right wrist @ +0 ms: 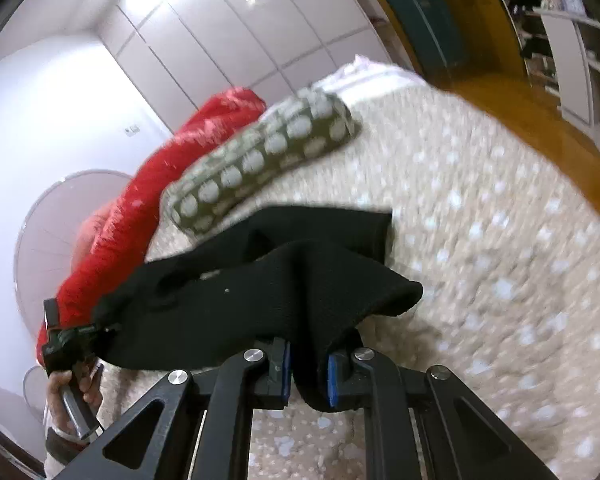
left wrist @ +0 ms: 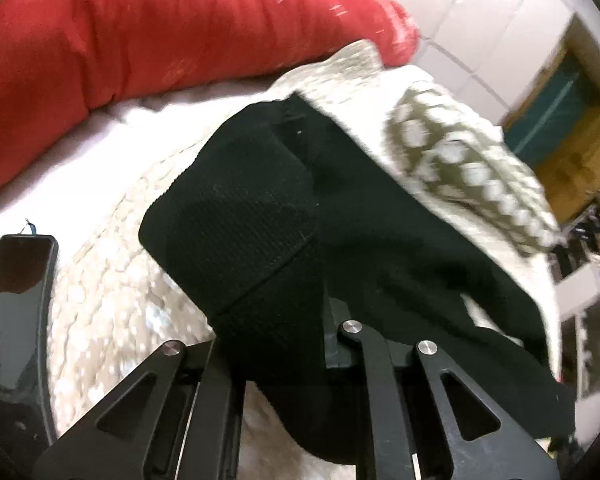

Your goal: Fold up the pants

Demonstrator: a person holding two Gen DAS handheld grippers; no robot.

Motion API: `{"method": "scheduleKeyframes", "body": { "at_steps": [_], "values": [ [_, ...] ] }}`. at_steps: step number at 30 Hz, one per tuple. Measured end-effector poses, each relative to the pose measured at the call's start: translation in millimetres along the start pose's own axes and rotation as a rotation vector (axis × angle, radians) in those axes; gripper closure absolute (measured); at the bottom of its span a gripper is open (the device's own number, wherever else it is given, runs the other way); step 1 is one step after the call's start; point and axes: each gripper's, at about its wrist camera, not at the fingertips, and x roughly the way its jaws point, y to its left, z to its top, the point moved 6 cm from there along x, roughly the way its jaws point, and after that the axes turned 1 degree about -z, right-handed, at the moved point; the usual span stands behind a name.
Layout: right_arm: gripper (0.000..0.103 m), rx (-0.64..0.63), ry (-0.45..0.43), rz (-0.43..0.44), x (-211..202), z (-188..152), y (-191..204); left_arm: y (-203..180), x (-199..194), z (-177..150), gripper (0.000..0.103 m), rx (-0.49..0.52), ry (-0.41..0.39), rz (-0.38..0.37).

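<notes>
Matt black knit pants (right wrist: 260,292) lie over a nubbly cream bedspread (right wrist: 480,280) beside a red cloth cushion (left wrist: 140,32).

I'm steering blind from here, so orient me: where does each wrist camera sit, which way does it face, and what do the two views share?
Left wrist: rides the left gripper, looks along its fingers over the black pants toward the red pillow; only gripper linkage shows.
Right wrist: rides the right gripper, looks across the spotted bedspread; the person's left hand shows at lower left.
Shared: pants, red pillow, dotted green cushion, bedspread.
</notes>
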Motion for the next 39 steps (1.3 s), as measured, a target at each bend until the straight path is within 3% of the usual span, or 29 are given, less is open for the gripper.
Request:
{"method": "scheduleKeyframes", "body": {
  "at_steps": [3, 5, 7, 10, 12, 14, 18, 23, 26, 31, 33, 36, 39],
  "values": [
    [0.091, -0.020, -0.041, -0.005, -26, 12, 2, -9, -30, -4, 0.094, 0.049, -0.025, -0.004],
    [0.091, -0.032, -0.048, -0.030, -43, 15, -2, -7, -45, -14, 0.094, 0.067, -0.013, -0.011],
    [0.091, -0.055, -0.031, -0.079, -55, 11, -11, 1, -43, -29, 0.093, 0.086, 0.024, 0.028],
    [0.087, -0.090, 0.085, -0.186, -44, -8, -29, 18, -22, -62, 0.089, 0.086, 0.115, 0.086],
    [0.073, -0.093, 0.203, -0.276, -27, -27, -47, 29, -12, -78, 0.087, 0.063, 0.161, 0.086],
    [0.071, -0.080, 0.264, -0.357, -23, -40, -65, 37, -24, -81, 0.075, 0.042, 0.135, 0.073],
    [0.069, -0.080, 0.192, -0.398, -44, -29, -71, 43, -53, -75, 0.069, 0.056, 0.080, 0.137],
    [0.067, -0.108, 0.052, -0.391, -66, -1, -46, 37, -86, -60, 0.069, 0.076, -0.023, 0.160],
    [0.067, -0.158, 0.011, -0.350, -65, 8, -25, 28, -91, -54, 0.069, 0.107, -0.058, 0.181],
    [0.066, -0.186, -0.120, -0.496, -93, 32, -26, 22, -104, -48, 0.069, 0.111, -0.097, 0.170],
    [0.063, -0.148, -0.147, -0.466, -102, 39, -28, 21, -105, -49, 0.067, 0.115, -0.098, 0.164],
    [0.062, -0.135, -0.091, -0.346, -89, 34, -20, 18, -91, -55, 0.067, 0.121, -0.059, 0.161],
    [0.062, -0.172, 0.011, -0.303, -59, 14, -13, 12, -73, -61, 0.067, 0.135, -0.018, 0.157]
  ]
}}
